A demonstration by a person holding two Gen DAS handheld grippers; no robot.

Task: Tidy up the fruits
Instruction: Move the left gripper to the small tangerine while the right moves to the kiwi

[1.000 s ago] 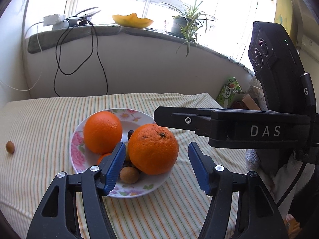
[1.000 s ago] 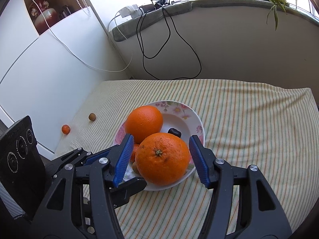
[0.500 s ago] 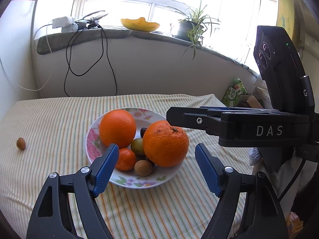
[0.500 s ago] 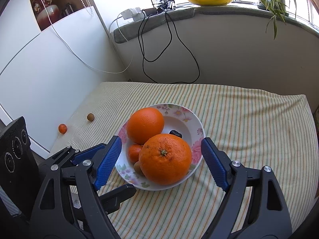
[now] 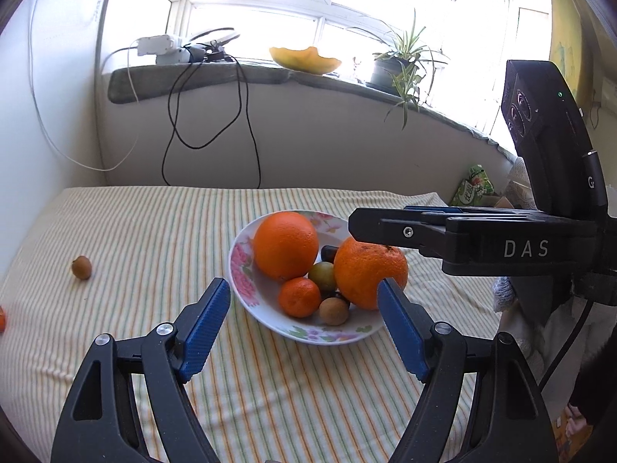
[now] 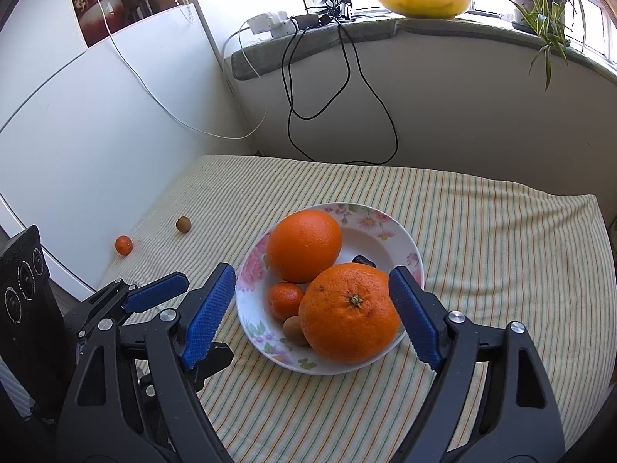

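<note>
Both tongs, left (image 5: 304, 301) and right (image 6: 312, 293), widened and backed off empty. Big orange (image 6: 349, 312) released in plate (image 6: 401, 239). Tangerine (image 6: 123, 245) and brown fruit (image 6: 183, 224) remained loose on the striped cloth (image 6: 482, 231).

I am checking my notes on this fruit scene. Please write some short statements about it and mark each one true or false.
1. Two big oranges lie in the floral plate. True: one behind, one in front.
2. The right gripper is shut on the front orange. False: its fingers stand open, apart from the fruit.
3. A small orange fruit and a small brown fruit lie on the striped cloth, outside the plate. True.
4. The plate holds only oranges. False: a brown fruit and a green one are there too.
</note>
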